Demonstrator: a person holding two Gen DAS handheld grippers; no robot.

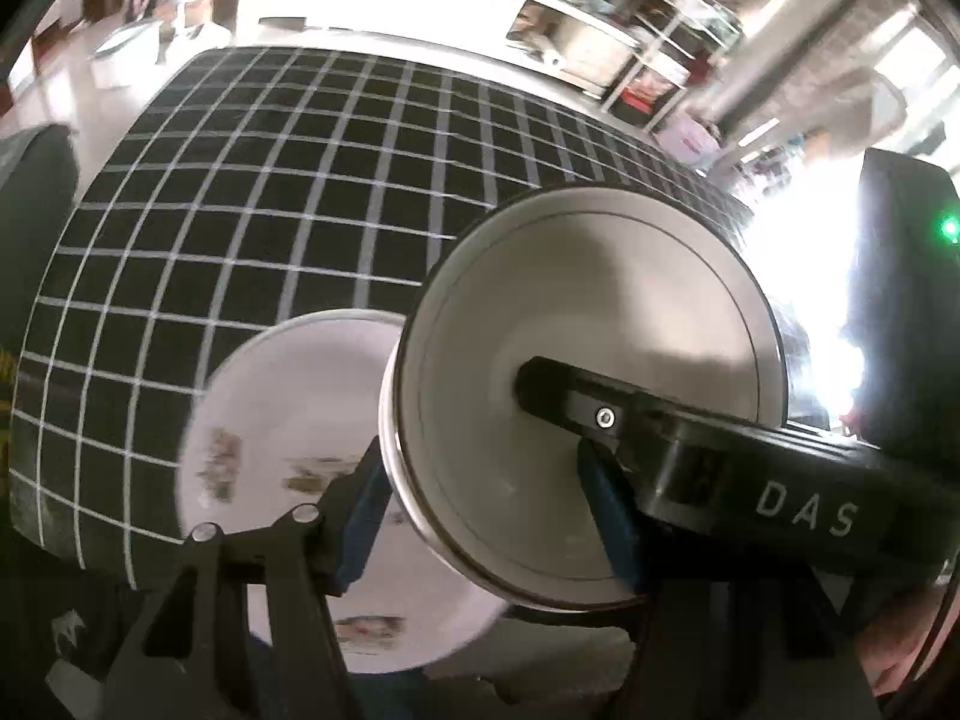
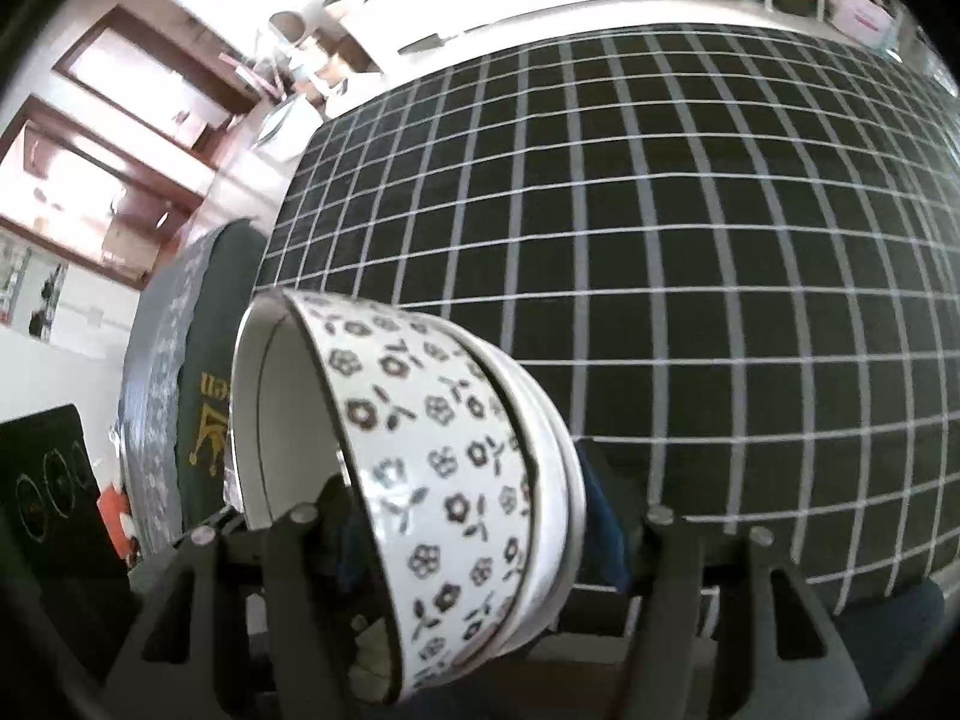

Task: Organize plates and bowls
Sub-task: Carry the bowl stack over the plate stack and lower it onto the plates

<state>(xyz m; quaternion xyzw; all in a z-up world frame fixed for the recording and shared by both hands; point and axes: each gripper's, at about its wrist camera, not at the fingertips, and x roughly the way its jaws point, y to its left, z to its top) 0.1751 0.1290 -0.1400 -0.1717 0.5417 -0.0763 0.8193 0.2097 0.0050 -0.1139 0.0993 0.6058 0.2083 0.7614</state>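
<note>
left claw (image 1: 480, 516) grips bowl (image 1: 588, 360); right claw (image 2: 474, 534) grips floral bowl (image 2: 432, 456).

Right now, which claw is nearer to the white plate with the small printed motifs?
Left. The left claw grips a plain bowl just above that plate. The right claw holds a flowered bowl; no plate appears in its view.

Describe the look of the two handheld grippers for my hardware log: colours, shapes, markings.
Both are black, angular linkage frames with silver round pins at the joints and blue pads lining the jaws. The left gripper has one arm bearing pale "DAS" lettering and a silver screw. The right gripper shows the same frame and pins; no lettering visible. No cables or sleeves show.
</note>
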